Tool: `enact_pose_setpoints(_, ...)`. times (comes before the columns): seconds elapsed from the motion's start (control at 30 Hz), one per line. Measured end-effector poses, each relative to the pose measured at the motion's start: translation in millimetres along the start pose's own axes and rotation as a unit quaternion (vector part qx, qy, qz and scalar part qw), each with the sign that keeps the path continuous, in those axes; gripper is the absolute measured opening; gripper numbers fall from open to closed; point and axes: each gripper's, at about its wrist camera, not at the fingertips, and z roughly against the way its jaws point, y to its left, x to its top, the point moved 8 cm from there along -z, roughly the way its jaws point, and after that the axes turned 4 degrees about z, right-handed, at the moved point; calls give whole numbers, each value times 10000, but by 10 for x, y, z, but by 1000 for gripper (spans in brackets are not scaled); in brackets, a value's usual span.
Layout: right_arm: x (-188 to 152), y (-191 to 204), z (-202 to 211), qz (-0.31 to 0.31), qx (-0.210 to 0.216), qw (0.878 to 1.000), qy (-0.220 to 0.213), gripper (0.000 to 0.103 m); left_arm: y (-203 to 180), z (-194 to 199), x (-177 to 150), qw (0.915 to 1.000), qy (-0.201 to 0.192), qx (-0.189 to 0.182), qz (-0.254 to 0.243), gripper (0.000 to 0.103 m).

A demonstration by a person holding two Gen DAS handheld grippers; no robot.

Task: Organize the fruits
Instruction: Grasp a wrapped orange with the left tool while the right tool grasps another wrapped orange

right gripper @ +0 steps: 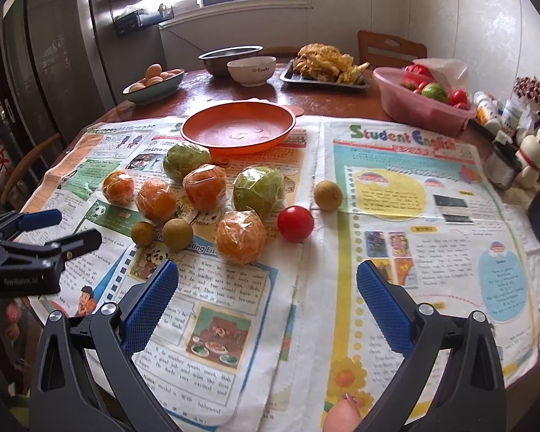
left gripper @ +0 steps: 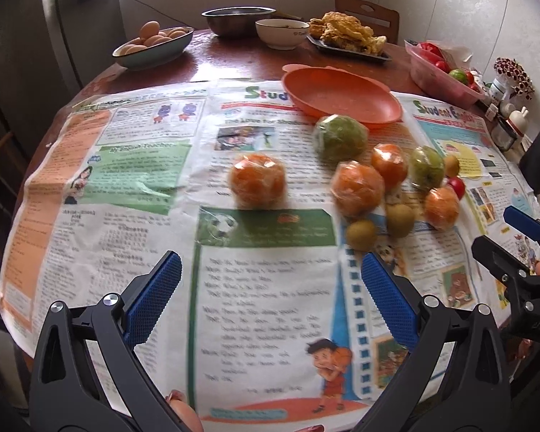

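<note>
Loose fruits lie on newspaper: several plastic-wrapped oranges (right gripper: 238, 236) (left gripper: 257, 180), two wrapped green fruits (right gripper: 258, 190) (left gripper: 339, 139), small brown fruits (right gripper: 177, 233) (left gripper: 360, 234) and a red tomato (right gripper: 295, 223). An empty orange plate (right gripper: 237, 128) (left gripper: 340, 94) stands behind them. My left gripper (left gripper: 270, 298) is open and empty, hovering near the table's front, left of the fruits. My right gripper (right gripper: 266, 295) is open and empty, just in front of the nearest orange.
At the back of the round table stand a bowl of eggs (right gripper: 154, 82), a metal bowl (right gripper: 230, 57), a white bowl (right gripper: 252, 69), a tray of fried food (right gripper: 325, 68) and a pink tub of vegetables (right gripper: 421, 102). Jars and figurines (right gripper: 514, 144) crowd the right edge.
</note>
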Motion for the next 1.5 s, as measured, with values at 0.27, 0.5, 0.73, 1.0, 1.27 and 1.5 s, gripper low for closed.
enact_pose_setpoints(0.27, 48, 70, -152, 79, 78, 9999, 25, 94, 252, -212, 217, 9999, 128, 7, 73, 94)
enact_pose_setpoints(0.5, 49, 94, -254, 38, 140, 9998, 149, 66, 216, -327, 370, 9998, 135, -85, -145, 86)
enact_pose_setpoints(0.73, 76, 131, -341, 30, 249, 9994, 231, 49, 98, -434, 437, 9988, 237, -313, -294, 63)
enact_pose_setpoints(1.0, 100, 200, -443, 112, 372, 9988, 297, 36, 77, -558, 412, 9975, 400, -480, -329, 48)
enact_pose_setpoints(1.27, 117, 219, -466, 152, 446, 9985, 274, 36, 10, -600, 457, 9966, 393, -562, -453, 37)
enact_pose_setpoints(1.5, 134, 227, -344, 112, 600, 9979, 216, 35, 1, -570, 482, 9962, 430, -597, -460, 36)
